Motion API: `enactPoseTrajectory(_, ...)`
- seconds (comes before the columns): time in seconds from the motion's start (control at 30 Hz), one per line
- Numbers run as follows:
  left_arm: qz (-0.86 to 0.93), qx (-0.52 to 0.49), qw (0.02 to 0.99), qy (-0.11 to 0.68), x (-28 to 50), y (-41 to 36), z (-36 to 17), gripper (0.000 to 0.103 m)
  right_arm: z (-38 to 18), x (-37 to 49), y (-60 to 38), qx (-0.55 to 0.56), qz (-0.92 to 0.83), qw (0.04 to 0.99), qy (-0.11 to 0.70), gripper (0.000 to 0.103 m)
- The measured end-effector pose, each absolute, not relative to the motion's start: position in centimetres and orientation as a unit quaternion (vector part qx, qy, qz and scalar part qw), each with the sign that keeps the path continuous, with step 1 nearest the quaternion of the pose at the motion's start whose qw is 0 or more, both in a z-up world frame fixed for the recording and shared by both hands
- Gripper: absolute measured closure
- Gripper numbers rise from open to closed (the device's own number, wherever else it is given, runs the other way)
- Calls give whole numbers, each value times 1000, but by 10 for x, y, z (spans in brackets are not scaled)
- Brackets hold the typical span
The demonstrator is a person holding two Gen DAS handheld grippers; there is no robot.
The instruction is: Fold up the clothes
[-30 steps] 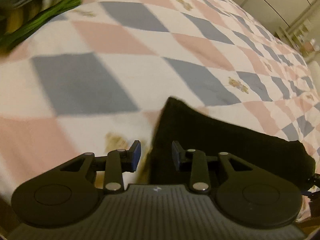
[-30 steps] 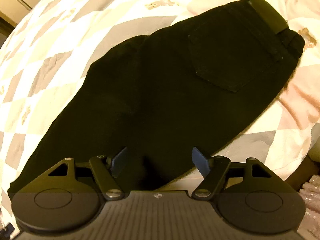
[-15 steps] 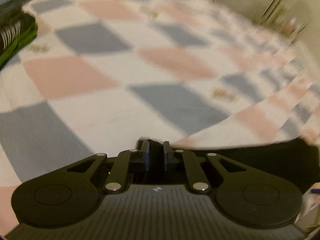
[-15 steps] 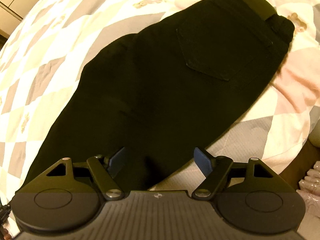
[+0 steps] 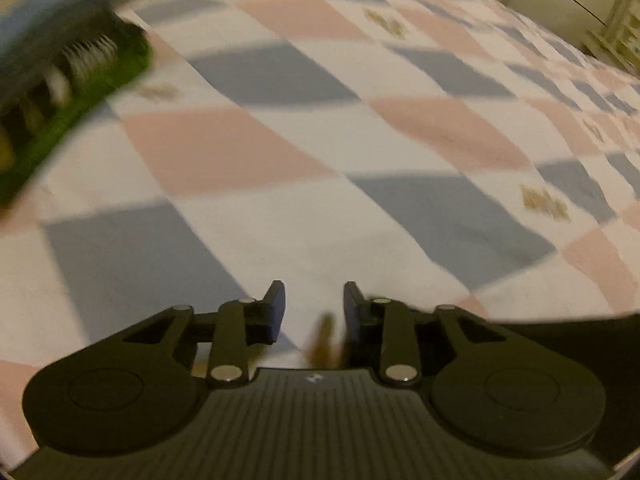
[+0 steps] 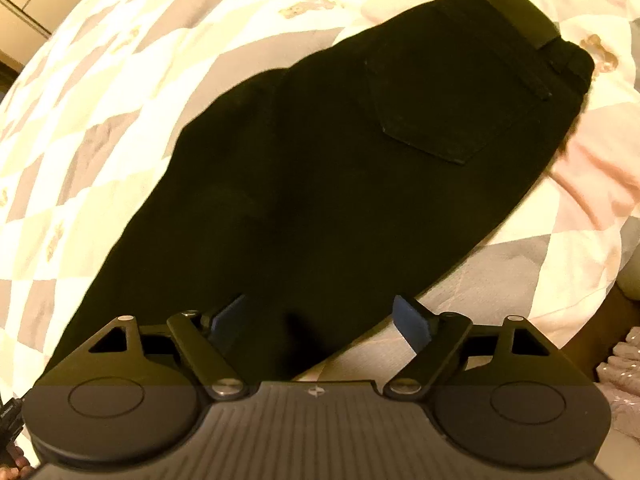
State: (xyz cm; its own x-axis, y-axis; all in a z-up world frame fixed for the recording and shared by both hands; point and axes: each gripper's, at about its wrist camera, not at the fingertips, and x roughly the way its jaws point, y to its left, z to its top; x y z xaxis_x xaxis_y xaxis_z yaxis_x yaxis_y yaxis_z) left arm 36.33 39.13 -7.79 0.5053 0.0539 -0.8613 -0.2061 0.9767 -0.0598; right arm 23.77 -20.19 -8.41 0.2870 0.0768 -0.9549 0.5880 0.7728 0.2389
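Observation:
Black jeans lie folded lengthwise on the checked bedspread, back pocket up and waistband at the far right. My right gripper is open and empty, hovering over the lower part of the legs. In the left wrist view my left gripper is open and empty over the bedspread; a dark edge of the jeans shows at the lower right behind its right finger. The left wrist view is motion-blurred.
A stack of folded clothes, green, striped and blue, sits at the far left of the bed. Cupboard doors and a shelf stand beyond the bed. The bed's edge and a pale pink cloth show at the right.
My left gripper closed on the jeans' edge half a second ago and is now open again and off the jeans. The right gripper stayed open, shifting slightly over the jeans.

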Motion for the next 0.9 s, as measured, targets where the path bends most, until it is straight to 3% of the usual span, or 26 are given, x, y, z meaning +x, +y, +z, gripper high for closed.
enactPoseTrajectory(0.17, -48, -87, 866, 491, 335, 366, -45, 80, -81, 229, -199, 295, -164, 765, 548, 21)
enactPoseTrajectory(0.43, -41, -32, 810, 585, 303, 310, -106, 79, -108, 241, -174, 272, -92, 774, 564, 19)
enactPoseTrajectory(0.53, -34, 6, 809, 587, 304, 292, -81, 77, -111, 239, -172, 265, -82, 765, 582, 19)
enactPoseTrajectory(0.7, -52, 22, 832, 552, 288, 261, -20, 58, -78, 216, -179, 280, -76, 787, 544, 18)
enactPoseTrajectory(0.9, -95, 33, 849, 518, 242, 208, 34, 53, -38, 188, -188, 297, -69, 812, 497, 13)
